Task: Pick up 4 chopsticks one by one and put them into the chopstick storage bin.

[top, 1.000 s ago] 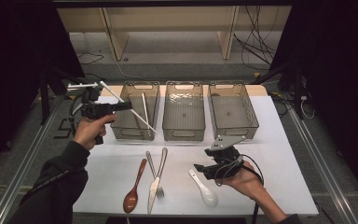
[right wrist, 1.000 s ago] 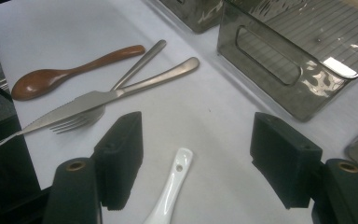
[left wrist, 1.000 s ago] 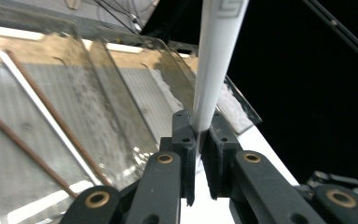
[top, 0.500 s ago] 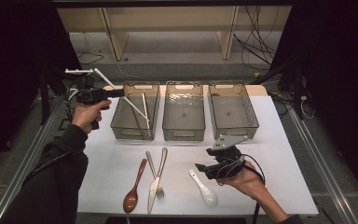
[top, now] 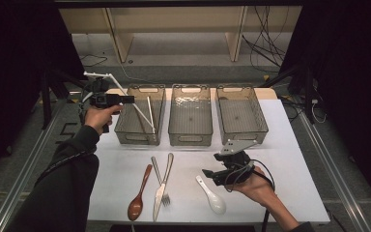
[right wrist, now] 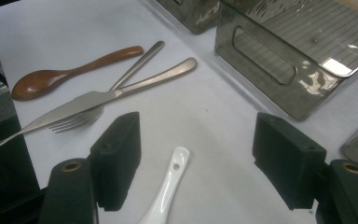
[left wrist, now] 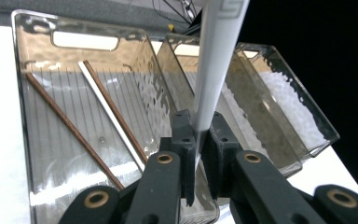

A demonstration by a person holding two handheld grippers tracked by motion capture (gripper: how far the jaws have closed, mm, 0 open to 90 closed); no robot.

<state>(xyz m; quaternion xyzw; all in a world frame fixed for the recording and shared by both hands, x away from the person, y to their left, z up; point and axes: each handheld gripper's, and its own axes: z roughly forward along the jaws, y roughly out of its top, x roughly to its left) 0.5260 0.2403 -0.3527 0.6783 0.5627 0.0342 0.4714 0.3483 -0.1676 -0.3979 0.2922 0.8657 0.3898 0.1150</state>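
Right gripper: held low over the near right part of the white table, jaws set wide apart with nothing between the pads. In the right gripper view the handle of the white ceramic spoon lies on the table between and just below the two jaws, untouched.

Left of that spoon lie the knife and the fork, crossed over each other, and then the wooden spoon — all flat on the table near its front edge.

Left gripper: raised beside the left bin, jaws clamped on one end of a white chopstick. In the high view the chopstick slants from the jaws down over the bin interior. On the bin floor rest two brown chopsticks and another white one, all lying diagonally.

Behind the cutlery stand the middle bin and the right bin, side by side with the left one.
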